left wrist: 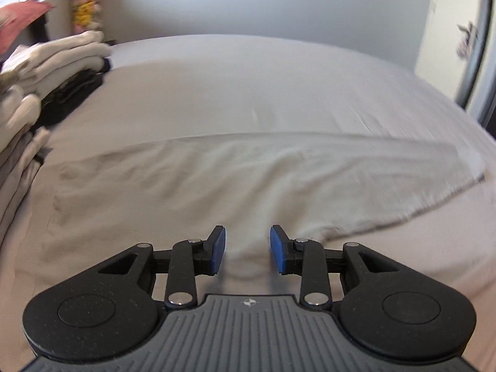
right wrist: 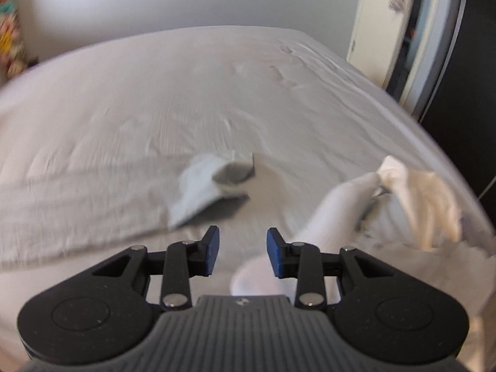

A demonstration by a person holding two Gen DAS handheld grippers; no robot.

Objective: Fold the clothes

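While both hand-held grippers [left wrist: 247, 249] [right wrist: 243, 251] gape empty, the garment [left wrist: 217, 179] lies lengthwise left-to-right.

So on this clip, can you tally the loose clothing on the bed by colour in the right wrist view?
Beige garment spread flat: 1
Grey sock: 1
White sock: 1
Cream garment, bunched: 1
Total: 4
Blur could hide another piece in the bunched heap at right.
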